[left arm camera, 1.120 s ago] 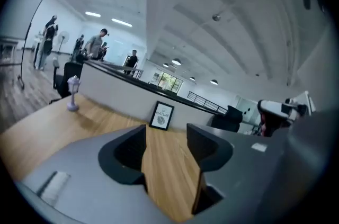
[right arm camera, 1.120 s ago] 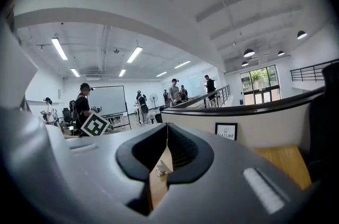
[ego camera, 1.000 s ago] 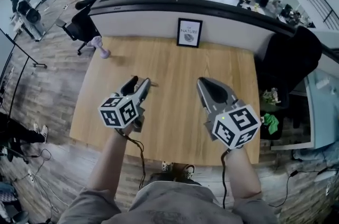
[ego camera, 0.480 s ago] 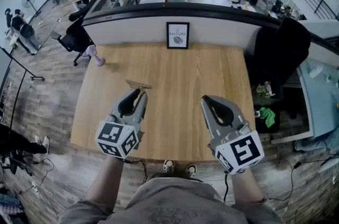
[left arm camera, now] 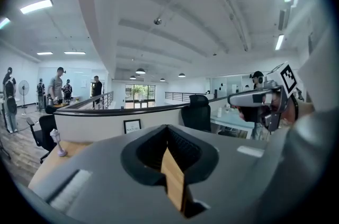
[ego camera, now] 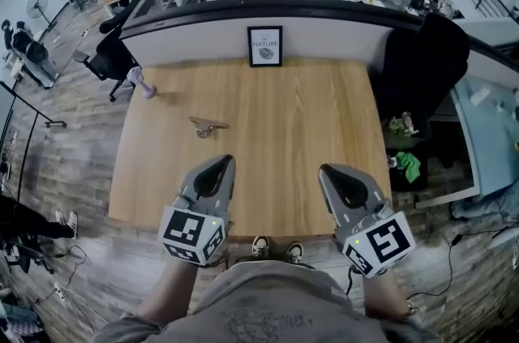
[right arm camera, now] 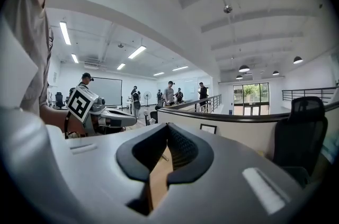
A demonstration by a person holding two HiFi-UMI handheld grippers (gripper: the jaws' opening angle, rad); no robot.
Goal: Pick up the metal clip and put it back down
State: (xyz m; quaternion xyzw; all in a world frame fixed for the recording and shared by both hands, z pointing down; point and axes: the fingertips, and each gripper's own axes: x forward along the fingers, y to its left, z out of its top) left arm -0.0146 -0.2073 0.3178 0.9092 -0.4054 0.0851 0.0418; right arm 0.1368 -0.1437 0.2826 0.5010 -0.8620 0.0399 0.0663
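Lying flat on the wooden surface (ego camera: 308, 114), the metal clip (ego camera: 207, 125) sat ahead of the left hand-held gripper (ego camera: 222, 161) and a little to its left, clearly apart from its tips and touched by nothing. That gripper's jaws had just been closing and stood together with nothing between them; only a strip of the wood showed through the gap behind the pads. The right hand-held gripper (ego camera: 328, 170) was likewise closed and empty, with the clip well off to its left and farther forward. Both hovered over the near edge of the surface, pointing roughly level toward the framed picture (ego camera: 264, 46) at the far side.

Judging from this layout, the put-down step looked finished, and the task seemed at or near its end. If another pick were wanted, the left gripper would first have to spread its jaws, reach forward and slightly left, and drop low enough to straddle the thin, flat clip.
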